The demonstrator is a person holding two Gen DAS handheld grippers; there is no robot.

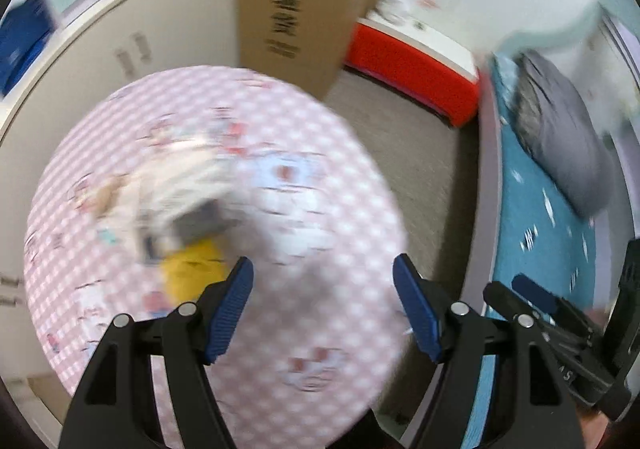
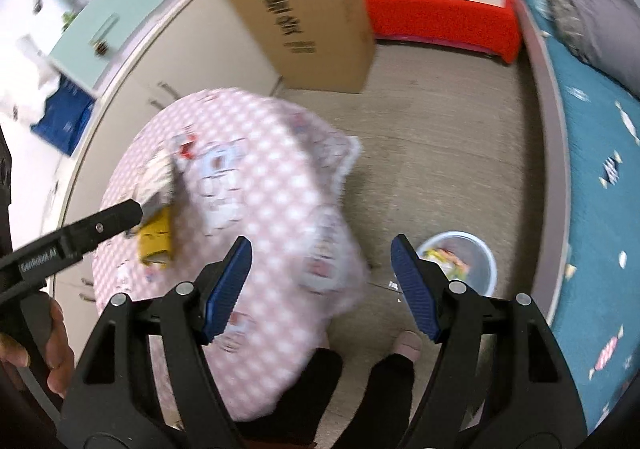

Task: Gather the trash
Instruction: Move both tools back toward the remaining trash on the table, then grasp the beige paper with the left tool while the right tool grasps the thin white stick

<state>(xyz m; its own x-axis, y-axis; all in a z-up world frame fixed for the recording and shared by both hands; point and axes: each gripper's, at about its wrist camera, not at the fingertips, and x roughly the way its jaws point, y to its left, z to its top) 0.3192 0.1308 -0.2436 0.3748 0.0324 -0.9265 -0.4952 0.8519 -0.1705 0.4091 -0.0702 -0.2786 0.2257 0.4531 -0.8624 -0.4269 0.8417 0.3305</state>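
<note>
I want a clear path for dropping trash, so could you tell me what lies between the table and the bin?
Only bare floor, seen in the right wrist view, separates the table from the bin.

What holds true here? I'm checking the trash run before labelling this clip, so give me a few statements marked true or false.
1. Both grippers are empty. True: the left gripper and the right gripper stand open with nothing between the fingers.
2. The waste bin sits on the table. False: it stands on the floor, beside the bed.
3. The bin already holds some wrappers. True.
4. The table is bare. False: a yellow item and blurred paper scraps lie on its pink checked cloth.
5. The cardboard box lies flat on the bed. False: it stands upright on the floor against the cabinets.
</note>
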